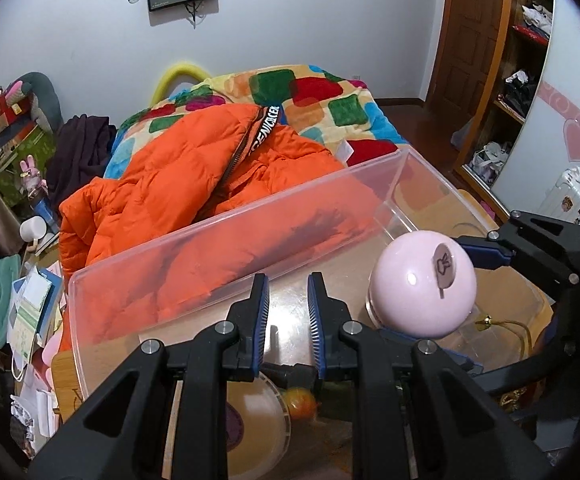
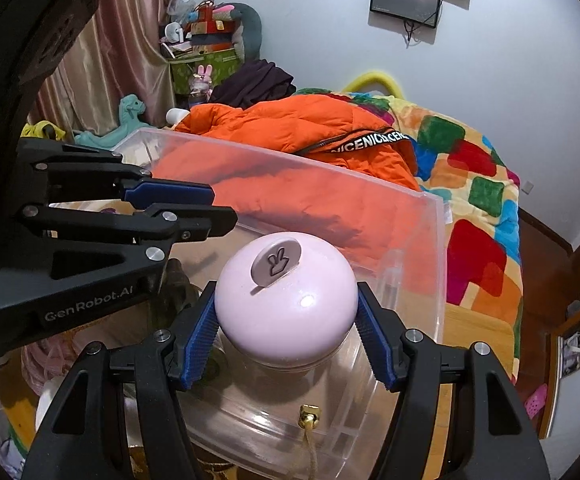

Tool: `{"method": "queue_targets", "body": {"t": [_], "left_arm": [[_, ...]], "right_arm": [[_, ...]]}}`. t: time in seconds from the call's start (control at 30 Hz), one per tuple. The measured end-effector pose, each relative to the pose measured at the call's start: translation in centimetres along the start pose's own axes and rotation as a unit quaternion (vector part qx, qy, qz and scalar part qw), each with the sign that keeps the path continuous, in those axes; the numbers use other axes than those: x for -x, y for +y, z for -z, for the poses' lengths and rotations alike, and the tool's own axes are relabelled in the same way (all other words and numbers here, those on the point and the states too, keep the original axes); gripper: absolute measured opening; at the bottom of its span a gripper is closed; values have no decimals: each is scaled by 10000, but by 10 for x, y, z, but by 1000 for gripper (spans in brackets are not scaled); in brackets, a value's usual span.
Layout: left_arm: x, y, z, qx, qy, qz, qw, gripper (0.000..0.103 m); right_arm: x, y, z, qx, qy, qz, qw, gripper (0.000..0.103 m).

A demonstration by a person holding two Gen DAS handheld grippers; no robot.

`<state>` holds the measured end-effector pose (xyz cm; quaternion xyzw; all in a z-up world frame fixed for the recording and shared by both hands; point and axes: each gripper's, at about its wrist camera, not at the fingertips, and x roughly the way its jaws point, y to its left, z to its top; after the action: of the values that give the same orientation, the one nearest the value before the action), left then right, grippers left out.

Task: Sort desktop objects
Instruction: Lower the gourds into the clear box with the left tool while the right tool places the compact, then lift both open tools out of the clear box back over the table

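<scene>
A jar with a round pink lid (image 2: 286,304) and a clear body hangs over the right end of a clear plastic bin (image 2: 290,160). My right gripper (image 2: 288,340) is shut on it, blue pads pressing both sides of the lid. A small tab with a rabbit mark stands on top of the lid. In the left wrist view the pink-lidded jar (image 1: 423,280) sits just right of my left gripper (image 1: 288,312), which is shut with nothing between its fingers and points into the clear bin (image 1: 230,216). From the right wrist, the left gripper (image 2: 222,206) reaches in from the left above the bin.
An orange puffer jacket (image 1: 178,184) and a patchwork blanket (image 1: 321,96) lie on the bed behind the bin. A beige round lid (image 1: 254,420) and an orange thing (image 1: 299,402) lie below the left gripper. A gold clasp (image 2: 309,416) with cord sits under the jar. Clutter fills the left side (image 1: 18,288).
</scene>
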<state>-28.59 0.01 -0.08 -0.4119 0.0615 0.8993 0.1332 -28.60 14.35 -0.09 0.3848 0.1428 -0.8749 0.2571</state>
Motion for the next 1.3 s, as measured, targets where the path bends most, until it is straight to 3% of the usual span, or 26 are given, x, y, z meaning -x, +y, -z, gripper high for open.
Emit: {"method": "queue_targets", "body": {"t": [0.27, 0.33, 0.4, 0.57, 0.7, 0.83, 0.97, 1.3], "left_arm": [[10, -2, 0, -69, -110, -63, 9999, 20], [14, -2, 1, -63, -155, -40, 9999, 38], [21, -4, 3, -119, -273, -81, 9995, 47], [38, -9, 4, -202, -438, -187, 9987, 48], [54, -10, 6, -200, -611, -276, 9976, 57], [73, -10, 11, -228, -771, -363, 9961, 59], [96, -8, 19, -189, -991, -390, 9941, 71], [136, 6, 53, 64, -1222, -576, 9908, 81]], "right_arm": [[-1, 2, -1, -27, 56, 22, 10000, 61], [1, 4, -1, 4, 42, 56, 10000, 61], [5, 7, -1, 86, -14, 116, 9999, 62], [19, 13, -1, 195, -181, 309, 9992, 68], [33, 11, 2, 86, -295, 334, 9990, 70], [50, 7, 8, -44, -412, 428, 9982, 72], [70, 3, 15, -264, -585, 398, 9971, 80], [117, 7, 32, -441, -1032, 494, 9924, 82]]}}
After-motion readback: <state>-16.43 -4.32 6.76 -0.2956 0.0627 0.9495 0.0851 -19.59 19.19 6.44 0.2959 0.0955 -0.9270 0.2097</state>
